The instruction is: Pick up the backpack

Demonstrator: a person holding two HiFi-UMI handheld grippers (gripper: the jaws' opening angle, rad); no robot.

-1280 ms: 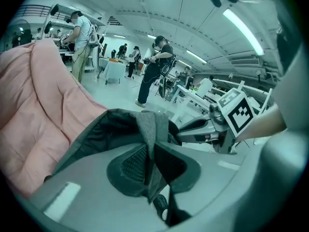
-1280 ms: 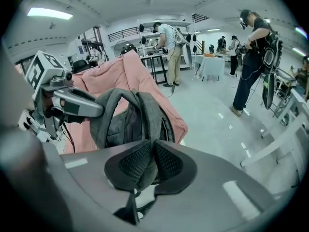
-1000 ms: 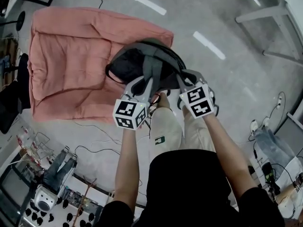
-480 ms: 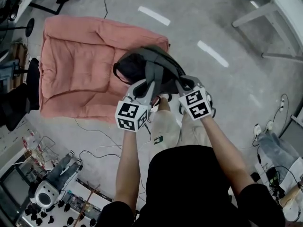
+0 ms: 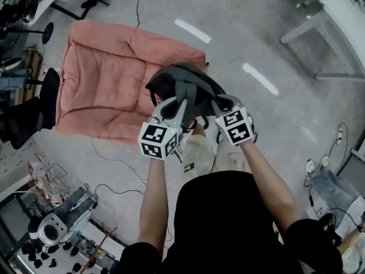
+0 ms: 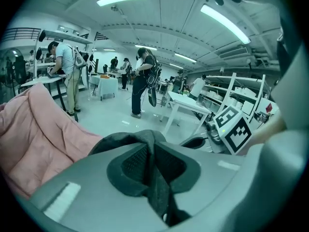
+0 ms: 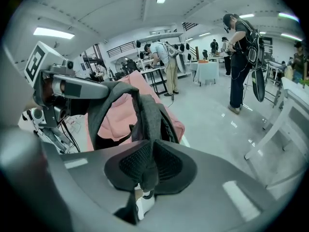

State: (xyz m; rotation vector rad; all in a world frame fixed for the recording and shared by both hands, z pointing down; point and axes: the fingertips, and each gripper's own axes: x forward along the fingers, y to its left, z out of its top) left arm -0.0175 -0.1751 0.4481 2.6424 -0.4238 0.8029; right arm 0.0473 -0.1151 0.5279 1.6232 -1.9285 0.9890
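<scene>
Backpack and both grippers are higher than a second ago, lifted further off the pink cushion. The pack is dark grey and black. It hangs in the air by its grey straps, over the cushion's right edge and just ahead of the person's knees. Left gripper: jaws nearly together, pads clamped on a fold of grey strap that runs up between them, seen plainly in the left gripper view. Right gripper: jaws narrow too, pinching the other strap, which rises from the pads as a grey band in the right gripper view. The two grippers are side by side and close together, marker cubes toward the person, with the pack's body slung beyond their tips. The cushion lies flat on the grey floor, and loose cables trail off its near edge. A white table stands at far right, well apart. People stand at benches in the background of both gripper views.
</scene>
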